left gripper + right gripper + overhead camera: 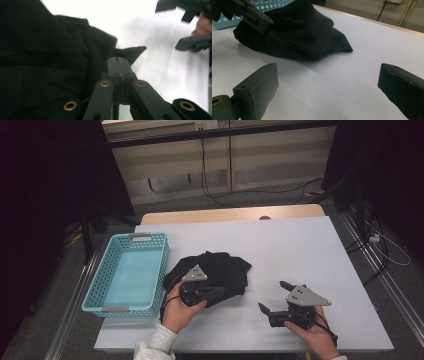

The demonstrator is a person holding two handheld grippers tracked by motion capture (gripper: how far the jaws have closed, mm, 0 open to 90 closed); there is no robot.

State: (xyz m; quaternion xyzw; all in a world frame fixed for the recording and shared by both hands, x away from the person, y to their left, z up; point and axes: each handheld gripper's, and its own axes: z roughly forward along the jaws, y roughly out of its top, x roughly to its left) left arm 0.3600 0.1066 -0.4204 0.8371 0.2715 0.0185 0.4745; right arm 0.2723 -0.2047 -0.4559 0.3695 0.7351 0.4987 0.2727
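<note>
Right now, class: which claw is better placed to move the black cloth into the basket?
Left. The left claw is shut at the black cloth, beside the blue basket; the right claw stands open, apart from it.

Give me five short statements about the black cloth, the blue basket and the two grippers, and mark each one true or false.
1. The crumpled black cloth lies on the white table, not in the basket. True.
2. The light blue perforated plastic basket holds folded clothes. False: nothing lies in it.
3. The left gripper has its jaws shut at the cloth's edge. True.
4. The right gripper is clamped on the cloth. False: its jaws stand wide open above bare table, apart from the cloth.
5. The basket sits right of the cloth in the high view. False: it sits to the left.
</note>
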